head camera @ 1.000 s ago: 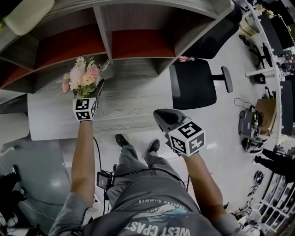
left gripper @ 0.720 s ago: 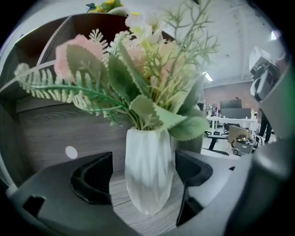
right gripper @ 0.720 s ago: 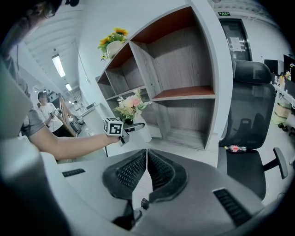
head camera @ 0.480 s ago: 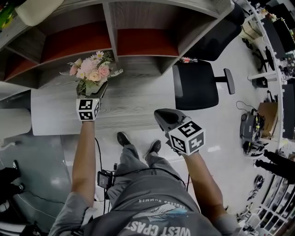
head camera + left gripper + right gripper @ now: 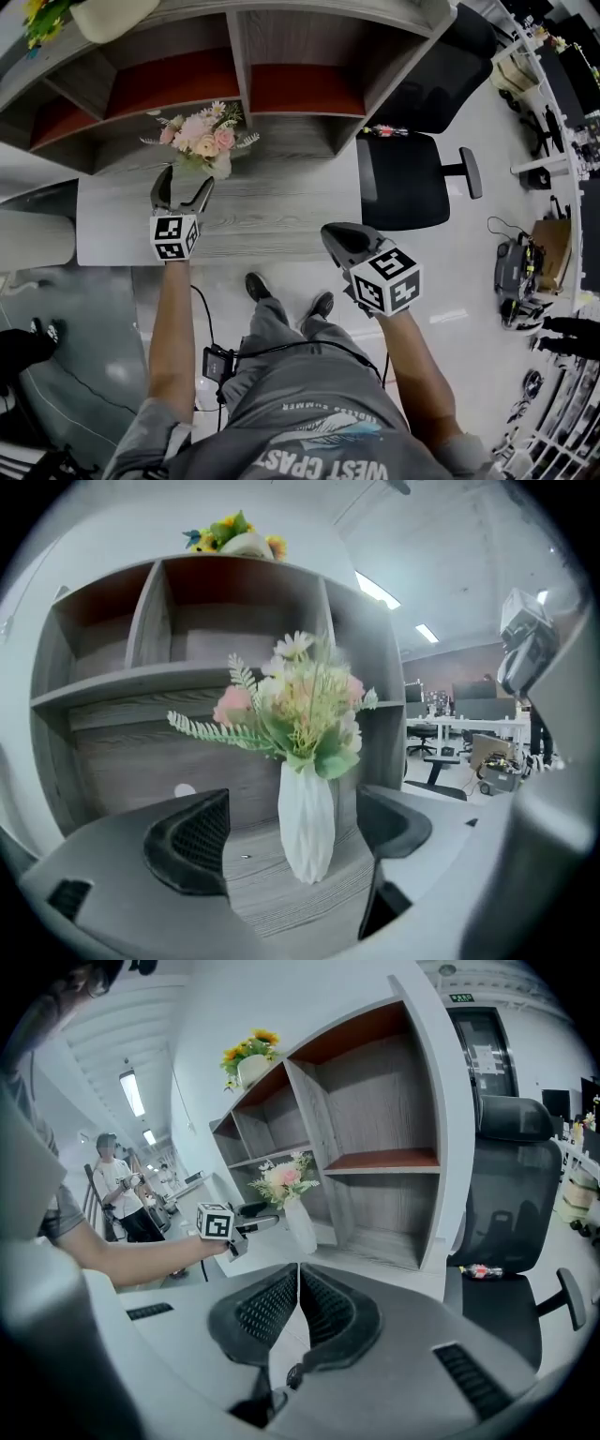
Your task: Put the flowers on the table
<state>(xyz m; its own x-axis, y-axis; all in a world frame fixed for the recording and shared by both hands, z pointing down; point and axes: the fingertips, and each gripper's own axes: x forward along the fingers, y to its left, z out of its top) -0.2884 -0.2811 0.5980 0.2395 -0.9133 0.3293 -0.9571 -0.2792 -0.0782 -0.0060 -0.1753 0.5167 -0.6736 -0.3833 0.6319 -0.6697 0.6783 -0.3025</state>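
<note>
The right gripper (image 5: 330,232) hangs off the table's (image 5: 281,220) front edge, jaws pressed together on nothing; the left gripper (image 5: 185,182) sits over the table, jaws spread, clear of the vase (image 5: 221,167); the flowers (image 5: 204,136) stand upright in it near the back edge, against the shelf (image 5: 246,86); a chair (image 5: 405,178) blocks the right edge.

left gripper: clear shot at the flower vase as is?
Likely yes: the left gripper is open, and the vase of flowers stands upright on the table just ahead of its jaws, nothing between.
</note>
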